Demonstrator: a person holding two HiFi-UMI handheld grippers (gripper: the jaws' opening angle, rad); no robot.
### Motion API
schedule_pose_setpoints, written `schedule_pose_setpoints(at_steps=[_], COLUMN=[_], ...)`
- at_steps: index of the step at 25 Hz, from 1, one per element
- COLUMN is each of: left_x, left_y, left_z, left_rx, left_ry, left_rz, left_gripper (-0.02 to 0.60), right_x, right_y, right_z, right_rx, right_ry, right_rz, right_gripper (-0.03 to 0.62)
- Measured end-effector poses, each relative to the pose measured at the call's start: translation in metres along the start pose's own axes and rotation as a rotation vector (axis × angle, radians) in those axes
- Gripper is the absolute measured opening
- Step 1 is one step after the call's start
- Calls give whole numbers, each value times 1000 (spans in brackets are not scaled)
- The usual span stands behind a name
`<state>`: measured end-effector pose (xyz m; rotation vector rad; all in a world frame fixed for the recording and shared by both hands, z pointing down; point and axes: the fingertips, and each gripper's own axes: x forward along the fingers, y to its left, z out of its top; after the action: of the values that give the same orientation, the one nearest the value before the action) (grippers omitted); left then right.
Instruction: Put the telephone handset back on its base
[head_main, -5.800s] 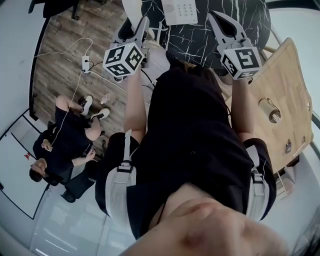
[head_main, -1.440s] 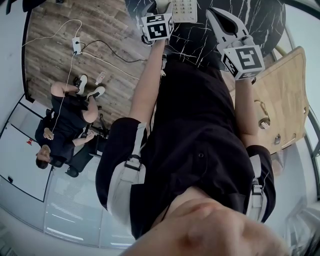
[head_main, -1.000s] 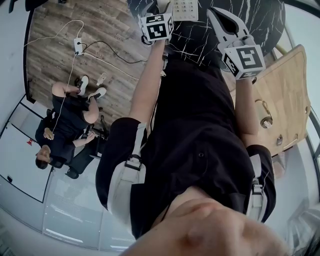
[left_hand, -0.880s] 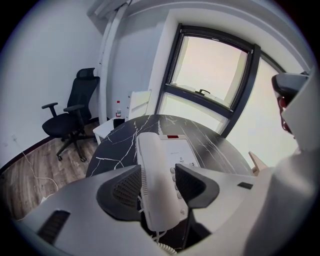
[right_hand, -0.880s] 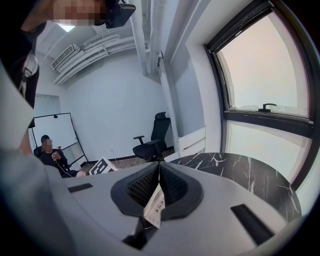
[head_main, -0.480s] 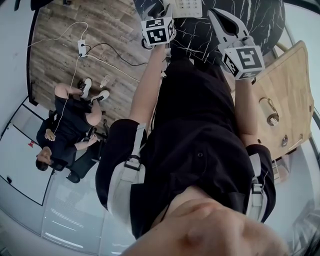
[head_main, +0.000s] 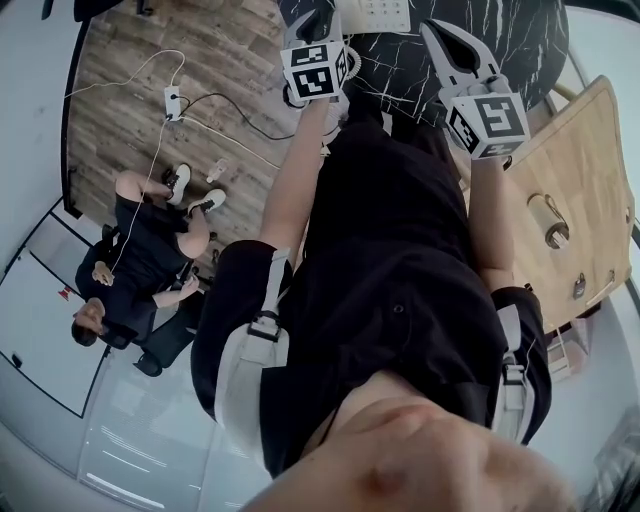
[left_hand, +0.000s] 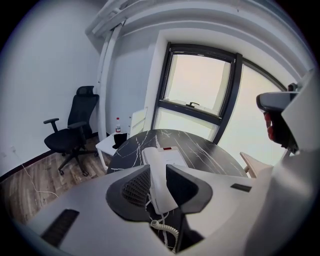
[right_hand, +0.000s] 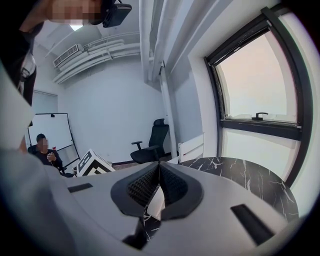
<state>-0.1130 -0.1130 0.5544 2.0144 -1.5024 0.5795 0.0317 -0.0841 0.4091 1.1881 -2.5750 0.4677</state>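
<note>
A white telephone handset (left_hand: 162, 192) lies lengthwise between the jaws of my left gripper (left_hand: 159, 172), its coiled cord (left_hand: 166, 228) trailing below. The jaws are closing and both pads stand against the handset's sides. Just beyond it sits the white phone base (left_hand: 175, 157) with a red mark, on the black marble table (left_hand: 205, 155). In the head view the left gripper (head_main: 312, 25) reaches to the base's keypad (head_main: 378, 12), and the handset is hidden there. My right gripper (right_hand: 159, 167) hangs over the table's near edge, shut, with nothing between its jaws.
A black office chair (left_hand: 75, 132) and a white side table (left_hand: 111, 143) with a bottle stand left of the marble table. A wooden table (head_main: 575, 190) is on the right. A person (head_main: 140, 270) sits on the wooden floor, near a power strip (head_main: 173, 102) with cables.
Since the earliest frame my left gripper has reached forward to the phone on the table. Over the last second it stays there; the right gripper has not moved.
</note>
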Motion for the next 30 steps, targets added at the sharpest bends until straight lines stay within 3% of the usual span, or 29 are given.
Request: schedule_pose_setpoints(at_steps=[20,30], left_x=[-108,-148], left_y=[-24,-38], left_z=[101,128], left_rx=[105,80], left_ry=[-285,-361], left_rz=[-66,-72], left_gripper=[20,15], right_x=[-21,-39], right_y=[5,3], right_z=[41,62], right_rx=[-14,-35], right_ry=[-127,-171], right_rz=[-43,-18], right_gripper=[31,31])
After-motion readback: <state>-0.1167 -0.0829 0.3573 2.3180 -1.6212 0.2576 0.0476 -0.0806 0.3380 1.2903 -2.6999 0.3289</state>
